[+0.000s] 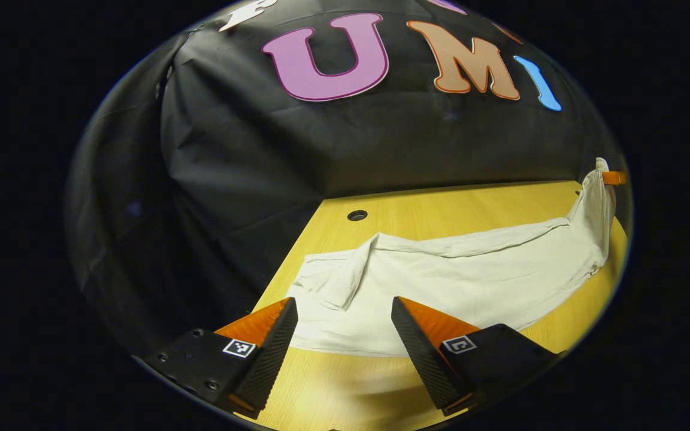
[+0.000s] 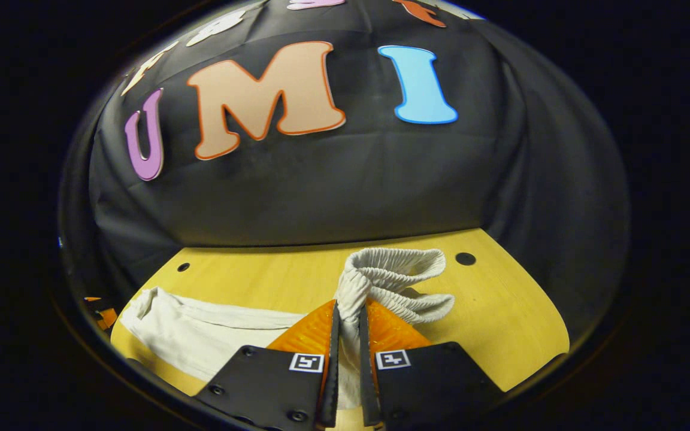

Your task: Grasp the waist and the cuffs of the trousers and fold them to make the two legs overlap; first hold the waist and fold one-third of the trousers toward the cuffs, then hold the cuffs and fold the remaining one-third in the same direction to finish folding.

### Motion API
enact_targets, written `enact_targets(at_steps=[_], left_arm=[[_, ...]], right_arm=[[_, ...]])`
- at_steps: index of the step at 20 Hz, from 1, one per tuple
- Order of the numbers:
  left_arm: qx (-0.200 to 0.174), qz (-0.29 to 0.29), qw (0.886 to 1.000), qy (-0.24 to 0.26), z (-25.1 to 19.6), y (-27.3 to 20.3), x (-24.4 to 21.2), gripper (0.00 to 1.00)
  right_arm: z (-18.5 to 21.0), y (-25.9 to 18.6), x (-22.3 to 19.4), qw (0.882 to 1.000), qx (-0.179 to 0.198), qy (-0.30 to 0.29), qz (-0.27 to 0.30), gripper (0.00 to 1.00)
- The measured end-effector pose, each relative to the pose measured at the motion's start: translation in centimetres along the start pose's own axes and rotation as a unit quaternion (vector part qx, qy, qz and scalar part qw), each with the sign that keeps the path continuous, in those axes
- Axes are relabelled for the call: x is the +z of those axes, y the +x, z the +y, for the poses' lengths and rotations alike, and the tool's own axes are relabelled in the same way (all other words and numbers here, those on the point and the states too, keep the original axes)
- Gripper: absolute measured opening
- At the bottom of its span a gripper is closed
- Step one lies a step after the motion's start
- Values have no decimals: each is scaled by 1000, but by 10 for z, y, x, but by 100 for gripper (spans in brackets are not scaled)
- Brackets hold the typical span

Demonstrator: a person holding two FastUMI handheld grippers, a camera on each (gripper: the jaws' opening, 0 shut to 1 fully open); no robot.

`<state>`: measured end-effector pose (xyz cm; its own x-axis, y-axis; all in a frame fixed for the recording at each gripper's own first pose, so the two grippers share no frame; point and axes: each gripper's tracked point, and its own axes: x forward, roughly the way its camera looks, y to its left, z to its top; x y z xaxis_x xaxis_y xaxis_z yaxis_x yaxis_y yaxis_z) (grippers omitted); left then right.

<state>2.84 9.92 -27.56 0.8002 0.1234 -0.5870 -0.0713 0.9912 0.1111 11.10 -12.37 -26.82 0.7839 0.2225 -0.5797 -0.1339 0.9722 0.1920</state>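
Currently the right gripper [image 2: 348,326] is clamped on the trousers' [image 1: 441,281] ribbed waist [image 2: 393,275] at lower centre, while the left gripper [image 1: 344,323] hangs with jaws apart above the cuffs [image 1: 327,281] on the table [image 1: 441,206].

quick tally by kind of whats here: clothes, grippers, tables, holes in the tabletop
trousers: 1, off-white, waist end clamped in the right gripper
grippers: 2, left gripper open over the cuff end, right gripper shut on the waistband
table: 1, yellow wood
holes in the tabletop: 2, one near each far corner
total: 6
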Motion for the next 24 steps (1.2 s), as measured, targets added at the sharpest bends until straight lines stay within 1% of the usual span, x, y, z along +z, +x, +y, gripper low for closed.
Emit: enact_targets(at_steps=[7, 11, 12, 13, 14, 15, 17, 18, 19, 20, 21, 22, 23, 24], left_arm=[[19, 8, 1000, -17, 27, -9, -13, 97], [28, 11, 999, -22, 41, -12, -20, 97], [31, 12, 999, -23, 45, -13, -22, 92], [33, 13, 999, -25, 48, -15, -24, 97], [35, 14, 999, -26, 51, -15, -26, 92], [37, 15, 999, -27, 54, -15, -28, 97], [41, 20, 999, -29, 61, -14, -33, 97], [45, 23, 998, -30, 65, -14, -36, 97], [47, 25, 998, -33, 68, -13, -37, 92], [49, 27, 998, -36, 71, -11, -39, 96], [50, 28, 998, -37, 73, -10, -41, 96], [50, 31, 998, -37, 75, -7, -42, 92], [50, 34, 997, -37, 76, -5, -44, 96], [49, 37, 997, -38, 77, -1, -46, 92]], right_arm=[[0, -23, 7, 996, 67, -55, -7, 17], [2, -27, 2, 990, 102, -100, 11, 17], [3, -24, -1, 988, 108, -111, 17, 18], [3, -23, -4, 986, 113, -124, 22, 17], [3, -22, -7, 983, 120, -137, 30, 17], [4, -22, -11, 980, 127, -150, 39, 17], [5, -22, -17, 970, 143, -187, 60, 18], [5, -19, -18, 964, 150, -209, 70, 25], [4, -19, -17, 957, 157, -231, 77, 19], [4, -22, -16, 951, 168, -245, 86, 22], [5, -26, -13, 946, 182, -251, 93, 20], [6, -32, -11, 942, 200, -251, 97, 42], [4, -38, -2, 940, 208, -252, 94, 60], [-1, -41, 6, 940, 210, -252, 92, 79]])
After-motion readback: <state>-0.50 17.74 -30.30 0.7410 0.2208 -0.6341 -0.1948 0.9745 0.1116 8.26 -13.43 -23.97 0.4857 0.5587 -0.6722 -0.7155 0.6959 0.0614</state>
